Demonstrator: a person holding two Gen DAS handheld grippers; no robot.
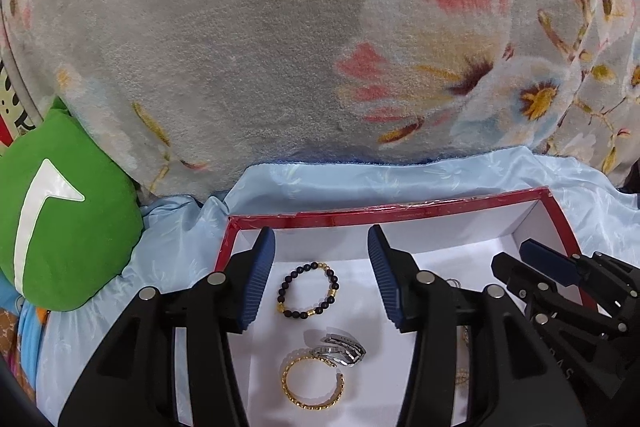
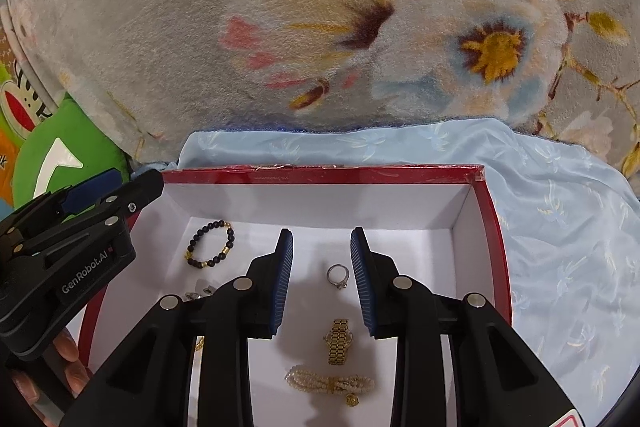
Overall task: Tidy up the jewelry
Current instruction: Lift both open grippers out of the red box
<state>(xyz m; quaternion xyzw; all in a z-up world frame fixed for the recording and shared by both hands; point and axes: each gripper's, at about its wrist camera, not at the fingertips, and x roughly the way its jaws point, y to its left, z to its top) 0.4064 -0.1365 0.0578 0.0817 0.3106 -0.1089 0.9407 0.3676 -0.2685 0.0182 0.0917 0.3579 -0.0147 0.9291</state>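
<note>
Inside a shallow red-rimmed box (image 2: 328, 174) with a white lining, set on a pale blue satin cloth (image 2: 560, 211), the jewelry lay spread out in two loose columns. On the left side sat a dark beaded bracelet (image 1: 309, 290) with gold spacers, and nearer the camera a gold bangle (image 1: 314, 382) touched a folded silver band (image 1: 340, 349). On the right side a silver ring (image 2: 338, 275) lay farthest in, then a gold watch (image 2: 339, 341), then a multi-strand pearl bracelet (image 2: 330, 383) with a small gold charm.

The left gripper (image 1: 322, 277) hung over the left column with its blue-padded jaws standing partly apart; the beaded bracelet showed in the gap below them, lying flat on the lining and not touched by either pad. The right gripper (image 2: 322, 279) hung over the right column, its jaws narrower but also apart, with the ring resting on the box floor between the tips, free of both pads. Neither tool held anything.

Behind the box rose a grey plush blanket (image 1: 240, 47) printed with large pink and yellow flowers, and a green cushion (image 1: 60, 211) sat off to the left. Fingers of the person's hand (image 2: 68, 355) showed at the left gripper's handle.
</note>
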